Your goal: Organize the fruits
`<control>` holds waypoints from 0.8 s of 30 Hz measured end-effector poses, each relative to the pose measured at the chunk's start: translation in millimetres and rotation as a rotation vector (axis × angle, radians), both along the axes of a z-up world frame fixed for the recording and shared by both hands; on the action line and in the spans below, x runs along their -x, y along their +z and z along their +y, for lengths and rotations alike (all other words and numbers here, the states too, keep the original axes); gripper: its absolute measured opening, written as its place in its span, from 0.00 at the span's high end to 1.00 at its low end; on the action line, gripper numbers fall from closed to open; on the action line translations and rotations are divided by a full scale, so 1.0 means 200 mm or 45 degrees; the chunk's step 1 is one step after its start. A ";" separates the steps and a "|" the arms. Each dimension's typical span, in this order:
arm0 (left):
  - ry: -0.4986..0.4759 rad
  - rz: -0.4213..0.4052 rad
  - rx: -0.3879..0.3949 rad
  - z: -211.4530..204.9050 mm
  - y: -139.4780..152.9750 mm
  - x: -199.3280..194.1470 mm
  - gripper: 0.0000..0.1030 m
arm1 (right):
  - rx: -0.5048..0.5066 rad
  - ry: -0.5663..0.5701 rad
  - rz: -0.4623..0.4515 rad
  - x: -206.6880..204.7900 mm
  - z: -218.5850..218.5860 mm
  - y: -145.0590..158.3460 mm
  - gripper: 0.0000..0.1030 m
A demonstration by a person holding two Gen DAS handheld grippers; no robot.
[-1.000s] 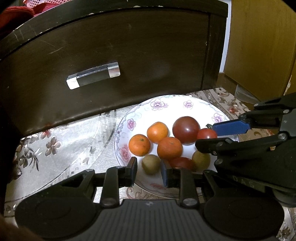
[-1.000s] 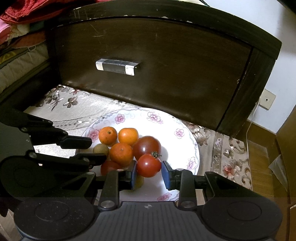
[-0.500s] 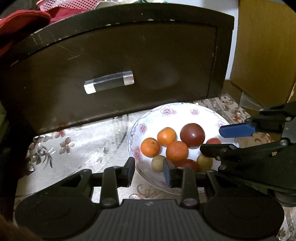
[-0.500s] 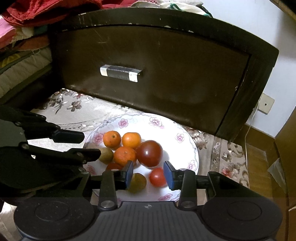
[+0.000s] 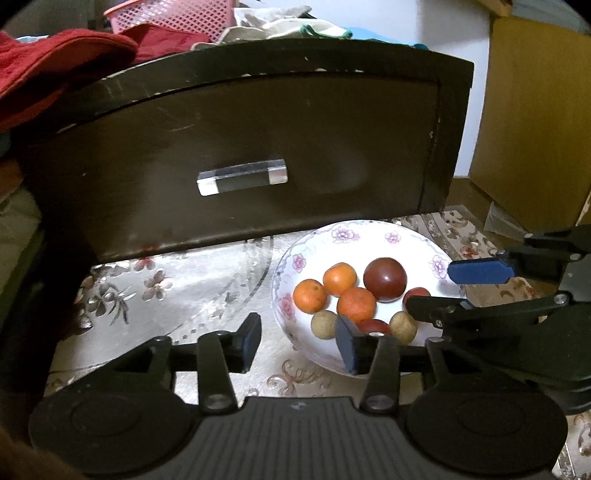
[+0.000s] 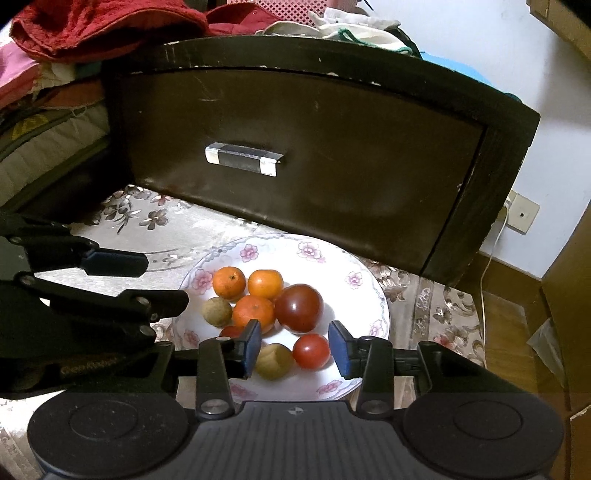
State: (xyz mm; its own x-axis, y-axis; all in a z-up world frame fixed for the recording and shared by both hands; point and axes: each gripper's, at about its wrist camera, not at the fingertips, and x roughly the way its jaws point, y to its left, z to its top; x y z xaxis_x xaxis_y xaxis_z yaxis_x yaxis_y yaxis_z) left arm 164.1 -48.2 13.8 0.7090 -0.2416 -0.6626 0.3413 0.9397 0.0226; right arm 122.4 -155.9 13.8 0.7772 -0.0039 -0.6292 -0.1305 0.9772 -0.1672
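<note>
My claws are black, with blue pads (image 6: 252, 347) on the fingertips. The plate (image 6: 347, 258) under them is white, its rim printed with pink flowers and a thin grey scroll line. On it lie three orange tangerines (image 6: 254, 312), one large dark maroon tomato (image 6: 298, 307), a small bright red tomato (image 6: 311, 351), and two dull tan-brown round fruits (image 6: 217, 312). The cloth (image 5: 177, 291) that carries the plate is silvery grey with a brown and pink floral pattern. The drawer front (image 6: 332, 155) behind is dark brown, its handle (image 6: 242, 158) silver with a black middle. Red fabric (image 6: 103, 26) and a pink mesh basket (image 5: 173, 16) sit on top.
</note>
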 end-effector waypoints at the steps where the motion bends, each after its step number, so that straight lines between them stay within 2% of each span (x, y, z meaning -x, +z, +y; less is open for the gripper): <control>1: 0.011 -0.002 -0.002 0.01 0.01 0.01 0.46 | 0.001 0.000 -0.003 0.01 0.00 0.00 0.64; 4: 0.031 -0.012 -0.002 0.03 0.02 0.04 0.38 | 0.001 -0.004 -0.015 0.03 0.01 0.02 0.61; 9: 0.068 -0.030 -0.016 0.06 0.03 0.09 0.30 | -0.003 -0.004 -0.026 0.07 0.02 0.03 0.60; 17: 0.126 -0.070 -0.053 0.07 0.03 0.13 0.12 | 0.000 -0.013 -0.038 0.11 0.03 0.04 0.56; 21: 0.139 -0.087 -0.083 0.06 0.03 0.16 0.07 | -0.002 -0.026 -0.035 0.14 0.02 0.04 0.55; 24: 0.152 -0.093 -0.101 0.06 0.03 0.18 0.01 | 0.000 -0.032 -0.032 0.15 0.02 0.04 0.55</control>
State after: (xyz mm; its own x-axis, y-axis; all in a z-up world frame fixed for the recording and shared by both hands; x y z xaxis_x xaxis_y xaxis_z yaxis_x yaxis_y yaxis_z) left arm 127.9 -36.4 19.8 0.7767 -0.1017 -0.6216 0.2220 0.9678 0.1190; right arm 91.5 -152.3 21.7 0.7926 -0.0236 -0.6093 -0.1016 0.9802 -0.1701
